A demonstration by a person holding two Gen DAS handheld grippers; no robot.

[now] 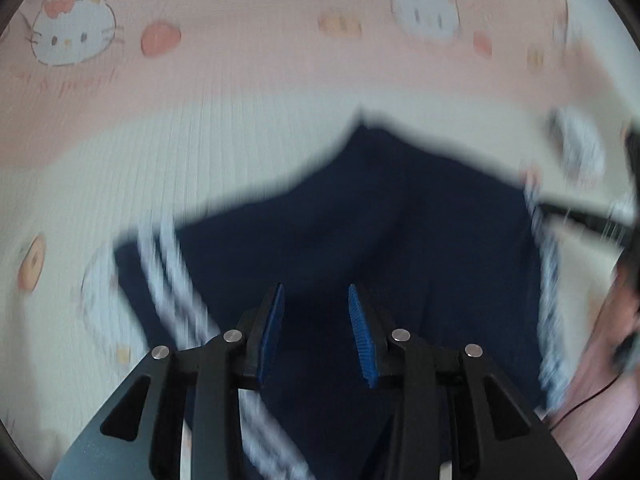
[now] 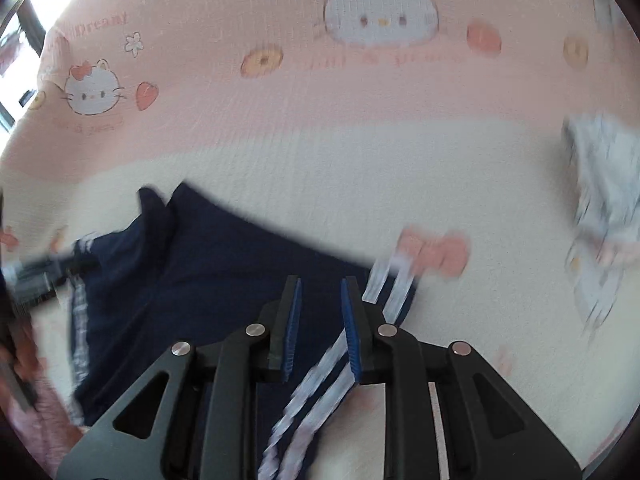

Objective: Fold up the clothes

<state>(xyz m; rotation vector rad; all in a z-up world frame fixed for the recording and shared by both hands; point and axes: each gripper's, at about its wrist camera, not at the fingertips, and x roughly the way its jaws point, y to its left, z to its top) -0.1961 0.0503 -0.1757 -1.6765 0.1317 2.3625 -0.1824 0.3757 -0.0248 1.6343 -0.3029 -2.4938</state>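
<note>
Navy shorts [image 1: 360,220] on bedsheet [image 1: 240,92]; grippers [image 1: 316,300] [image 2: 320,292] open.

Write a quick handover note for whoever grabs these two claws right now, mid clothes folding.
Left claw: open, holding nothing, over the middle of the navy garment.
Right claw: open, empty, above the garment's white-striped edge.
The garment lies spread on the pink and cream cartoon-cat sheet; the views are motion-blurred.
Done: no clear fold visible.
Left: grip the striped edges, fold, smooth flat.
</note>
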